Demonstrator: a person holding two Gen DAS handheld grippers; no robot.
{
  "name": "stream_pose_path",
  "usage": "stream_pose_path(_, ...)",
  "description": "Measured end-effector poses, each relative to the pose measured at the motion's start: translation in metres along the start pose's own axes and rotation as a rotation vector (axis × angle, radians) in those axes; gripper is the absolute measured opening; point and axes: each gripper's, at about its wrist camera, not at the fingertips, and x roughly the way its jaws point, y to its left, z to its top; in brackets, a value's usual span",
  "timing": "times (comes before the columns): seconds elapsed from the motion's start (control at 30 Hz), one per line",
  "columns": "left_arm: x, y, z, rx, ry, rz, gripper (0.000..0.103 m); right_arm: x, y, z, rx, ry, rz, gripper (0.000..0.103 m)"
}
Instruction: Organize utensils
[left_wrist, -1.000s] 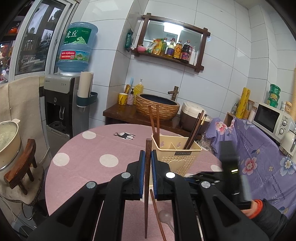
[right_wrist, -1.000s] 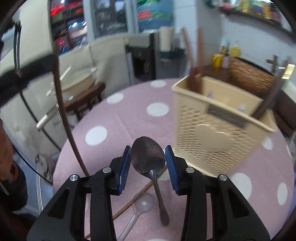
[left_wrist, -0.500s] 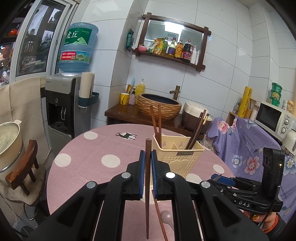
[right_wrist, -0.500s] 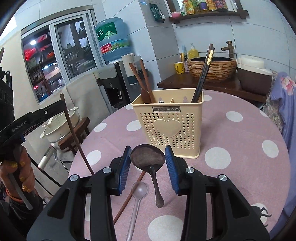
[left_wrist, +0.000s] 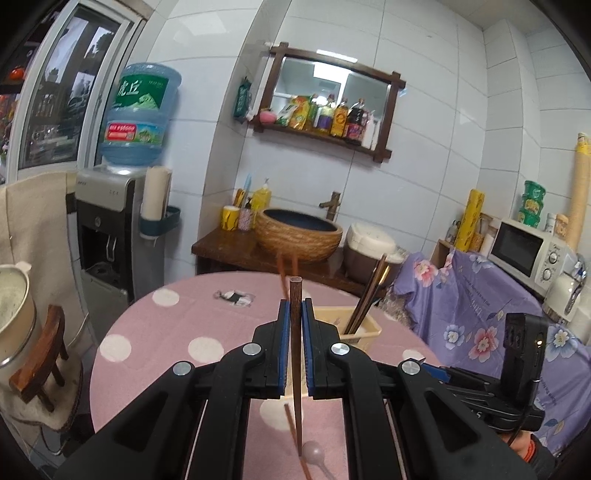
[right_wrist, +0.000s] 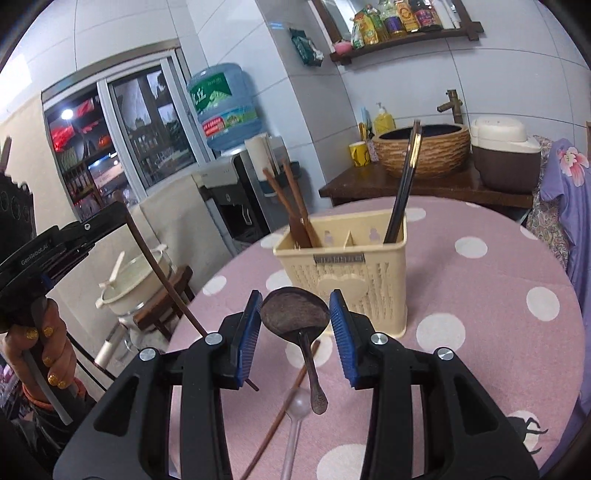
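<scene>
Left gripper (left_wrist: 295, 314) clamps an upright brown chopstick (left_wrist: 296, 354). Right gripper (right_wrist: 295, 325) grips a metal spoon (right_wrist: 295, 314) by its bowl. Cream utensil holder (right_wrist: 347, 273) stands just beyond.

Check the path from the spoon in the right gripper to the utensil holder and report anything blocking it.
Nothing visible blocks it. The right gripper holds the metal spoon by its bowl, just in front of the cream utensil holder. Only bare tablecloth lies between them. Chopsticks fill the left compartment and dark chopsticks the right; the middle looks free.

Utensil count on the pink counter
One cream holder (right_wrist: 345, 275), two spoons (right_wrist: 295, 314), and six chopsticks (right_wrist: 291, 210): four in the holder, one held, one lying loose
</scene>
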Motion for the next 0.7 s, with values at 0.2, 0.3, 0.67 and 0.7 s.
stream_pose_path(0.2,-0.004,-0.018,0.064,0.017,-0.111,-0.022,0.008,-0.020,0.007,0.064,0.009,-0.156,-0.034,0.038)
stream_pose_path(0.3,0.007,-0.026,0.092,0.006,-0.162,-0.006,0.008,-0.021,0.007,0.100,0.002,-0.235,-0.071,0.038)
stream_pose_path(0.67,0.095,-0.032,0.081,-0.039,-0.142,0.063,0.008,0.034,-0.020,0.118,0.041,-0.238,-0.184,0.038)
stream_pose_path(0.7,0.102,-0.030,0.074,-0.045,-0.128,0.064,0.008,0.041,-0.024,0.112,0.046,-0.222,-0.191,0.038)
